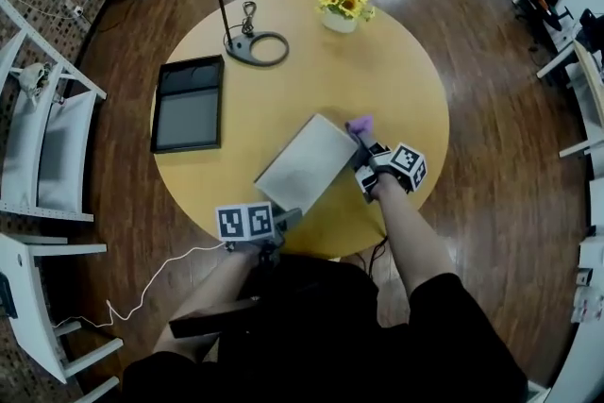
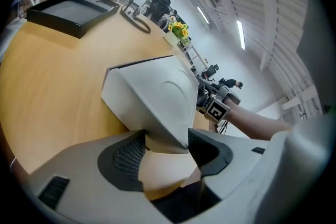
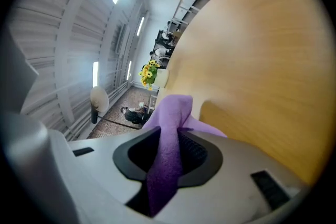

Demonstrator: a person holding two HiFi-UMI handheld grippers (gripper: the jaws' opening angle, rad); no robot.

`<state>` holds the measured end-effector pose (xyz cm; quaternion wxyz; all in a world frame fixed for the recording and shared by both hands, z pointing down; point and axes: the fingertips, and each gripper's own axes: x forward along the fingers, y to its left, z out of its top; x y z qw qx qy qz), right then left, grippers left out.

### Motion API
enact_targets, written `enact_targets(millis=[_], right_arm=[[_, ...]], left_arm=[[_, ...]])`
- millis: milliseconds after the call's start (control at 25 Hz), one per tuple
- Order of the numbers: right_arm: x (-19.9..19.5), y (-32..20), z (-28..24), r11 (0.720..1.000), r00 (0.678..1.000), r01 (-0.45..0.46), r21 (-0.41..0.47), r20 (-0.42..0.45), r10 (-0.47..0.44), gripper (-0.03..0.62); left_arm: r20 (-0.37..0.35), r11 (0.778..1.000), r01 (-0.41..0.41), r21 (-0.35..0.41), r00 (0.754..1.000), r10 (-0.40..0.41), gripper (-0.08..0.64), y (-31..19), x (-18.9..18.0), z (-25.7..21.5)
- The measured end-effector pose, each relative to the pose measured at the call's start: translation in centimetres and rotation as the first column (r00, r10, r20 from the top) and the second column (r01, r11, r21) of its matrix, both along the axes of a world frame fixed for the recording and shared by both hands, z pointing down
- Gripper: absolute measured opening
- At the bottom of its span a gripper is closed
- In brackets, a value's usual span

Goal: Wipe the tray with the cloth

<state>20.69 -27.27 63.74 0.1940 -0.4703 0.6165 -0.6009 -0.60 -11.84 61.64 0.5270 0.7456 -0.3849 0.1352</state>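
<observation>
While the left tongs [image 1: 286, 219] clamp the near corner of the tray [image 1: 307, 163], with a pad pressed on either side of it, the right tongs [image 1: 364, 154] are closed tight on a bunch of purple cloth [image 1: 360, 125]. The cloth sticks out past their tips, just beside the tray's far right corner. The tray lies straight ahead of the left tongs and immediately left of the right pair, over the front of the round desk [image 1: 406, 80]. Its near end looks a little lifted, though I cannot tell how far.

To wipe well, I judge the left grip should be firm and low so the tray cannot skate. The right tongs can then bring the free tuft of cloth onto the face and drag it in long, overlapping strokes from the far edge toward the held corner. Only cloth should meet the tray, because the hard tips would scrape. Light pressure suits, since one corner is all that anchors it.

The tray is a pale grey rectangle with rounded corners, smooth and matt, likely hard plastic. A faint circle is moulded into the face toward the left tongs. The cloth is soft and fleecy, folded into a limp ridge. The desk is light wood grain and looks slick.
</observation>
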Motion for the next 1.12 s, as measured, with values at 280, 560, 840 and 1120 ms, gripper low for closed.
enact_targets(millis=[280,560,840,1120], right_arm=[[1.2,4.5,-0.2,0.986,0.985,-0.168,0.012,0.028,0.168,0.092],[-0.7,7.5,1.4,0.962,0.962,-0.273,-0.007,0.013,0.273,0.094],[-5.9,12.7,1.3,0.947,0.944,-0.322,0.005,0.074,0.321,0.092],[-11.6,19.4,1.2,0.912,0.897,-0.41,-0.015,0.172,0.407,0.092]], left_arm=[[0.056,0.991,0.003,0.137,0.998,-0.011,0.264,-3.5,-8.1,-1.5],[0.073,0.907,-0.36,0.221,0.933,0.352,0.325,-6.0,-3.4,-1.0],[0.066,0.856,-0.45,0.254,0.891,0.449,0.322,-5.5,-2.9,-0.6],[0.044,0.845,-0.461,0.272,0.883,0.467,0.322,-4.6,-3.2,-1.1]])
